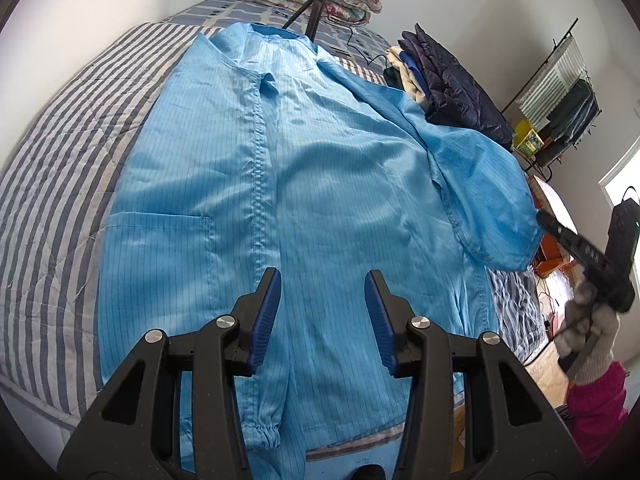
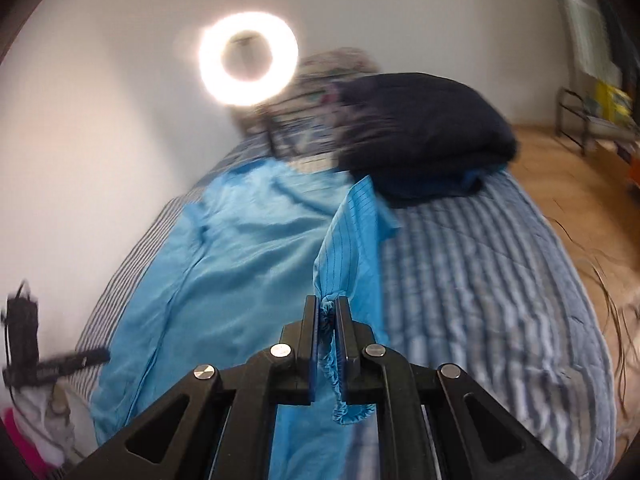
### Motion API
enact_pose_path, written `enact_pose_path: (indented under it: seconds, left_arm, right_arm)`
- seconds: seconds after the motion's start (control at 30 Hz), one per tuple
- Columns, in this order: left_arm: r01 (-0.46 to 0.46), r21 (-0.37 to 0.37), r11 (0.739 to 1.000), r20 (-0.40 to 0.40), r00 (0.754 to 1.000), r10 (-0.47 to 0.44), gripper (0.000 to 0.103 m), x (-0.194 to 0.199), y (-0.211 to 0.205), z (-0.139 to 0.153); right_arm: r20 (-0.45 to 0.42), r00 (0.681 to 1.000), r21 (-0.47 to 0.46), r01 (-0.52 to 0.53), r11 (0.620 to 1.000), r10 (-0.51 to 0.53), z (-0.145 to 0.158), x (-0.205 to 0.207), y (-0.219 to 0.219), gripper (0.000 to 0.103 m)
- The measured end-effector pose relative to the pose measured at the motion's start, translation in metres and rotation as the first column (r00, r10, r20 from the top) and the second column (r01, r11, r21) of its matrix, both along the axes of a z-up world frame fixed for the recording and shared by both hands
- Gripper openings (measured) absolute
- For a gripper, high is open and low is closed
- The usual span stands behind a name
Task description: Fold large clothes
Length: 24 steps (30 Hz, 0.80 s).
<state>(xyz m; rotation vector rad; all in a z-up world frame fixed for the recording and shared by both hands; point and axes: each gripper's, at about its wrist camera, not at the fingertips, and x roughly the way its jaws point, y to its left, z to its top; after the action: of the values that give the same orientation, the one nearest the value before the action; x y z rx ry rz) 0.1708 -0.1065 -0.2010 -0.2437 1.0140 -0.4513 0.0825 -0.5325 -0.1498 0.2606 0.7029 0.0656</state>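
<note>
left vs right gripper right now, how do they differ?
The left gripper has its fingers apart with nothing between them; the right gripper is shut on the sleeve cuff of the blue coat.
The left gripper hovers over the coat's lower front, which lies flat on the striped bed; the right gripper holds its sleeve lifted off the bed.
Both are the same black build with blue pads, and both point down toward the coat.

Dark clothes pile (image 2: 428, 136) blocks the striped bed's (image 2: 480, 280) far right; near side open
</note>
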Motion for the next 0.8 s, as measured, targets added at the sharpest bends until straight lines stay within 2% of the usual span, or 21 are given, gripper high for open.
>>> enact_pose_path:
  seconds: [0.1,0.17,0.2,0.27,0.37,0.47,0.53,0.6,0.63,0.7,0.77,0.8]
  left_arm:
    - [-0.02,-0.008,1.0,-0.006,1.0,0.02,0.044,0.002,0.006,-0.001]
    - [-0.031,-0.017,0.999,-0.014,0.999,0.03,0.045,0.003,0.01,-0.003]
    - [-0.037,-0.022,0.999,-0.021,0.999,0.037,0.045,0.003,0.012,-0.004]
    - [-0.042,-0.031,0.999,-0.035,0.999,0.041,0.044,0.004,0.015,-0.007]
    - [-0.042,-0.042,0.998,-0.055,0.998,0.039,0.044,0.004,0.015,-0.011]
    - [-0.026,-0.042,0.999,-0.073,0.997,0.023,0.044,0.002,0.009,-0.016]
    - [-0.008,-0.049,0.999,-0.091,0.996,0.004,0.044,0.002,0.003,-0.02]
    - [0.02,-0.062,0.998,-0.12,0.992,-0.027,0.044,0.001,-0.007,-0.026]
    - [0.03,-0.066,0.997,-0.129,0.991,-0.038,0.044,0.0,-0.01,-0.028]
    - [0.054,-0.082,0.995,-0.159,0.985,-0.066,0.045,0.0,-0.02,-0.033]
    - [0.058,-0.111,0.992,-0.189,0.979,-0.078,0.045,0.001,-0.028,-0.038]
    - [0.059,-0.122,0.991,-0.202,0.976,-0.083,0.045,0.002,-0.032,-0.04]
  right_arm:
    - [-0.022,0.987,-0.074,-0.158,0.985,0.157,-0.009,-0.002,0.051,0.005]
    - [-0.061,0.962,-0.171,-0.274,0.946,0.268,-0.021,-0.005,0.088,0.005]
    - [-0.091,0.942,-0.215,-0.334,0.918,0.322,-0.029,-0.009,0.106,0.005]
    - [-0.149,0.899,-0.248,-0.437,0.865,0.412,-0.046,-0.016,0.131,0.005]
    - [-0.228,0.83,-0.244,-0.555,0.795,0.51,-0.066,-0.026,0.153,0.005]
    - [-0.269,0.765,-0.253,-0.643,0.723,0.586,-0.078,-0.041,0.164,0.005]
    - [-0.285,0.733,-0.246,-0.679,0.692,0.618,-0.083,-0.05,0.164,0.005]
    - [-0.297,0.728,-0.225,-0.683,0.695,0.618,-0.084,-0.053,0.157,0.007]
    - [-0.296,0.727,-0.197,-0.682,0.705,0.62,-0.083,-0.053,0.152,0.014]
    - [-0.257,0.705,-0.101,-0.7,0.707,0.661,-0.073,-0.062,0.14,0.017]
    - [-0.186,0.702,-0.029,-0.703,0.71,0.688,-0.06,-0.075,0.129,0.036]
    - [-0.149,0.716,0.0,-0.69,0.724,0.682,-0.053,-0.079,0.12,0.04]
